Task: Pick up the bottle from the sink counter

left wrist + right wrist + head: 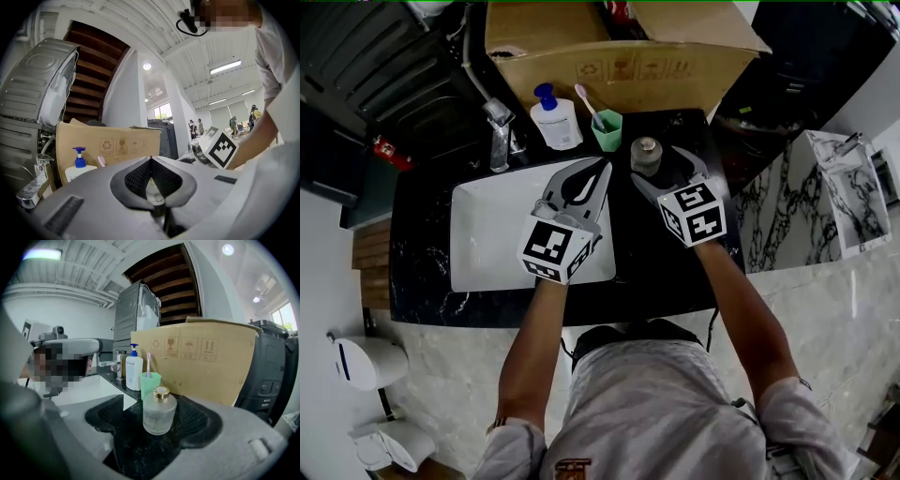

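Bottle (159, 411), frosted glass with a gold cap, stands upright on the black tabletop (661, 272) right of the sink (487, 239), just in front of the green toothbrush cup (150, 383). Right gripper (664, 167) fingers are spread either side of it, not touching. Left gripper (151, 158) fingers are pinched together with nothing in them, over the sink.

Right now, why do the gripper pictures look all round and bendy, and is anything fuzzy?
Both gripper views are fisheye: dark round corners, bowed lines. Left gripper view: the ceiling lights glare white, the near jaws look soft. Right gripper view: the bottle is sharp. Head view: the black counter is dim, the white sink bright.
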`<state>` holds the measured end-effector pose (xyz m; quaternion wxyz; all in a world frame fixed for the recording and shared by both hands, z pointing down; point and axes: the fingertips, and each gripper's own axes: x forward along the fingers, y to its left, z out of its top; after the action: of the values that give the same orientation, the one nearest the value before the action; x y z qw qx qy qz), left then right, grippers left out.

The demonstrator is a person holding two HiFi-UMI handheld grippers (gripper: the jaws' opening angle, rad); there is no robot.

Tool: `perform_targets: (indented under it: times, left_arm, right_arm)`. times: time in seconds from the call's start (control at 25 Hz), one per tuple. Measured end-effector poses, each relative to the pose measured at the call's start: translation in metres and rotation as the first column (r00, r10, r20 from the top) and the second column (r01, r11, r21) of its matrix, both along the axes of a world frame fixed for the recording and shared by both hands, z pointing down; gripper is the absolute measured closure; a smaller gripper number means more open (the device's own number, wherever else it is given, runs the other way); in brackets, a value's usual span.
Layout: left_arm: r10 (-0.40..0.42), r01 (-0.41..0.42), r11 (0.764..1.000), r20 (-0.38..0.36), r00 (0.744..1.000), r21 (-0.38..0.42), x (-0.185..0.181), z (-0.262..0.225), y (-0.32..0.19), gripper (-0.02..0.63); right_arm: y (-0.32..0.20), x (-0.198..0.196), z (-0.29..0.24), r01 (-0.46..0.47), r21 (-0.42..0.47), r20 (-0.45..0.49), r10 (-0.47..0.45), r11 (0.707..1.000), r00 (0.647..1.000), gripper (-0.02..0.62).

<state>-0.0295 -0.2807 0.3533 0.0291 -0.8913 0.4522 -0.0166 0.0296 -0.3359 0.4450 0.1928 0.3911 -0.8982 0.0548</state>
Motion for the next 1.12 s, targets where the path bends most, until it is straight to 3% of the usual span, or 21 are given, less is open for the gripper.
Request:
perform_targets:
  times: [0.76, 1.12]
  left_arm:
    - [0.095, -0.095, 0.991, -0.003, 0.995, -0.091, 0.012, 0.037, -0.039, 0.606]
    - [0.115, -0.116, 0.986, -0.014, 0.993, -0.12, 0.009, 0.048, -0.042, 0.606]
  right_arm:
    - [-0.05, -0.015, 0.059, -0.011, -0.151, -0.058, 0.002, 0.988, 0.998, 0.209]
    - [-0.055, -0.019, 0.068, -0.015, -0.168, -0.094, -0.001, 0.986, 0.996, 0.216]
